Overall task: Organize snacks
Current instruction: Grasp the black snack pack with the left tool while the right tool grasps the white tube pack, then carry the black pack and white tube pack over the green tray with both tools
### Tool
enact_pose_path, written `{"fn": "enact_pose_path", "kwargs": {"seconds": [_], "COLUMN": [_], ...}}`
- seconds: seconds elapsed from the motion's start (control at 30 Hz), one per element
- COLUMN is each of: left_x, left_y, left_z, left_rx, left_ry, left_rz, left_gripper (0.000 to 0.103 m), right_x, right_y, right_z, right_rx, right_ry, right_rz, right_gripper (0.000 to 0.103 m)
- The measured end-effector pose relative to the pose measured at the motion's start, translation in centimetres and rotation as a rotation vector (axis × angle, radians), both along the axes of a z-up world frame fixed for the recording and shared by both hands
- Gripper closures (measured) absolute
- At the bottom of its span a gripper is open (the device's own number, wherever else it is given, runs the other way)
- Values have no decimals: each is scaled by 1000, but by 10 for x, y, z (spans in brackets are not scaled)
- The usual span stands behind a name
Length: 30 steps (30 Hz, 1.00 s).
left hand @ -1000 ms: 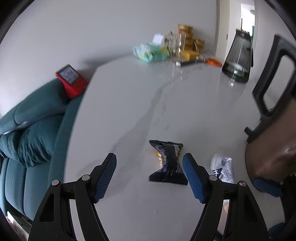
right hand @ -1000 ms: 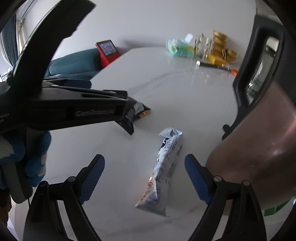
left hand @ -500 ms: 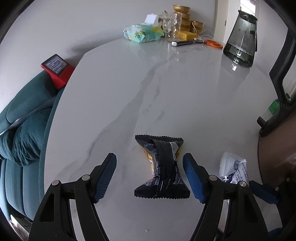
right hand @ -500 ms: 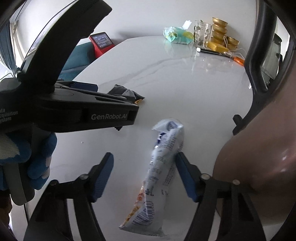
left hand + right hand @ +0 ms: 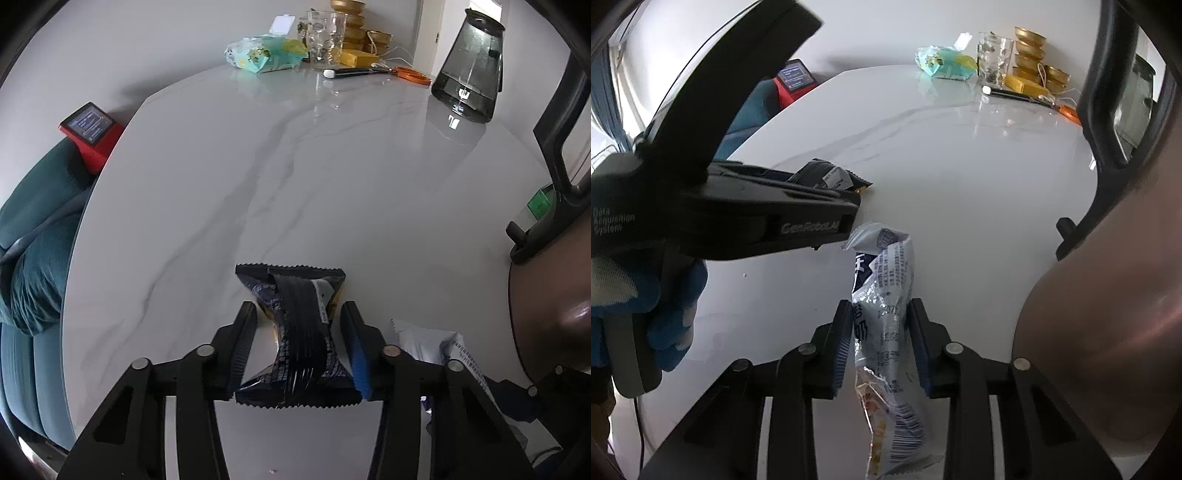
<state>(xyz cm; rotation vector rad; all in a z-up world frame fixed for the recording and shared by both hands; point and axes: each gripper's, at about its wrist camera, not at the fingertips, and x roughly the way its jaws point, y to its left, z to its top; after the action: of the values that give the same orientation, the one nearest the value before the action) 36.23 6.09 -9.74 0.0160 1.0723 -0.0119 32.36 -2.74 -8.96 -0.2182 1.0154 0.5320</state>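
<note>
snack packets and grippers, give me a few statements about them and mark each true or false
1. The left gripper has a black snack packet between its fingers. True; the jaws have just been closing and now pinch its middle.
2. The right gripper is closed on a silver-white snack packet. True; its jaws have just been closing too.
3. The black packet sits inside the dark glass jug. False; the packet is on the marble table, far from the jug.
4. The orange-handled scissors lie right beside the silver-white packet. False; they are at the far end of the table.
5. Both grippers clamp one packet. False; each has its own.
</note>
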Motion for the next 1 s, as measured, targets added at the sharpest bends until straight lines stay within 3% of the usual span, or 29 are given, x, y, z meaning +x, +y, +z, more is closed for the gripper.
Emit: {"fn": "enact_pose_path", "kwargs": {"seconds": [0.3, 0.67, 1.0], "left_x": [-8, -21, -59], "left_y": [4, 18, 29], "left_z": [5, 17, 37], "left_rx": [-22, 6, 14], "left_ry": [-46, -80, -113], "left_rz": [-6, 34, 65], "left_gripper": [75, 75, 75], "right_x": [-1, -7, -30], "right_y": [-3, 4, 3], "right_z": [0, 6, 38], "right_rx": [20, 29, 59], "right_ry": [-1, -16, -59], "right_rz": [16, 33, 76], "right_gripper": [83, 85, 84]}}
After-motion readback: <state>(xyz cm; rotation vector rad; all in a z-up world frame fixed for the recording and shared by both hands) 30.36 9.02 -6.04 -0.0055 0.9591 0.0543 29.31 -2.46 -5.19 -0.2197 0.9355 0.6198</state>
